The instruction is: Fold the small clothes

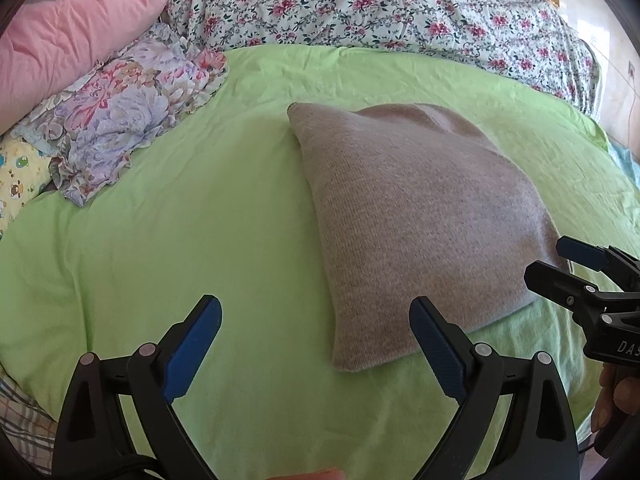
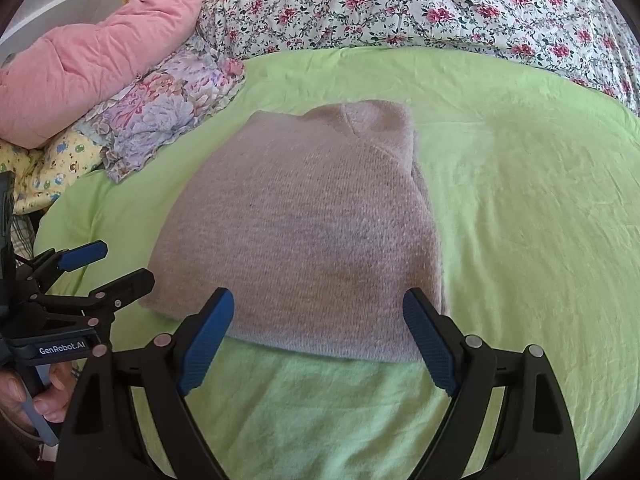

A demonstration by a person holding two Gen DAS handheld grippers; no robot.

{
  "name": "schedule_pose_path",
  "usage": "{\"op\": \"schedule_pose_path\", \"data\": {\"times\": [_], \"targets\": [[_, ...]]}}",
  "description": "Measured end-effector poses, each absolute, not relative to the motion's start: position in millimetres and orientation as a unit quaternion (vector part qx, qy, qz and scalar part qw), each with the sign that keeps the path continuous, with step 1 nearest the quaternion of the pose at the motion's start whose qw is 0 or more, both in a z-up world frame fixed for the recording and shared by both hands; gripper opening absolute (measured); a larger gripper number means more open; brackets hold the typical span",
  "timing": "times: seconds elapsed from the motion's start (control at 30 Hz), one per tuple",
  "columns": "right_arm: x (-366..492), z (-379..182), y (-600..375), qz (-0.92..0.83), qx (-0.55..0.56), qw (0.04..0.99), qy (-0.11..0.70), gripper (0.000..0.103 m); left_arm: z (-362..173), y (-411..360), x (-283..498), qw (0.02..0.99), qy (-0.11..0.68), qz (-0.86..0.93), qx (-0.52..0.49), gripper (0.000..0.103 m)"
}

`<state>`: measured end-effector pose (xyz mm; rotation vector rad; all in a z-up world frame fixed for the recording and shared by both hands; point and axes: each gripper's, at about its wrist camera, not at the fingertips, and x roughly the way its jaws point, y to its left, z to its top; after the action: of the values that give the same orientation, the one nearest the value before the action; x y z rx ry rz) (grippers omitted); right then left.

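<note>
A beige knitted garment (image 1: 412, 216) lies folded into a compact rectangle on the green sheet (image 1: 180, 220); it also shows in the right wrist view (image 2: 304, 232). My left gripper (image 1: 316, 320) is open and empty, just in front of the garment's near left corner. My right gripper (image 2: 318, 312) is open and empty, above the garment's near edge. The right gripper shows in the left wrist view (image 1: 554, 264) at the garment's near right corner. The left gripper shows in the right wrist view (image 2: 120, 262) at the near left corner.
A floral frilled pillowcase (image 1: 120, 112) and a pink quilt (image 1: 68, 36) lie at the back left. A rose-print quilt (image 1: 380, 4) runs along the back. A cartoon-print cloth (image 2: 52, 164) lies at the left edge. Green sheet (image 2: 520, 220) spreads right of the garment.
</note>
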<state>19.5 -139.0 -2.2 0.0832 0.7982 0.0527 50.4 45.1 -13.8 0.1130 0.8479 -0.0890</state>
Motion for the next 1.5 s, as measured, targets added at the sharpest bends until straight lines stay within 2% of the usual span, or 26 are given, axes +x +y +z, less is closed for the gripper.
{"op": "schedule_pose_path", "data": {"times": [1.5], "targets": [[27.7, 0.0, -139.0, 0.029, 0.047, 0.922, 0.384, 0.087, -8.2, 40.0, 53.5, 0.909, 0.412, -0.040, 0.045, 0.097]]}}
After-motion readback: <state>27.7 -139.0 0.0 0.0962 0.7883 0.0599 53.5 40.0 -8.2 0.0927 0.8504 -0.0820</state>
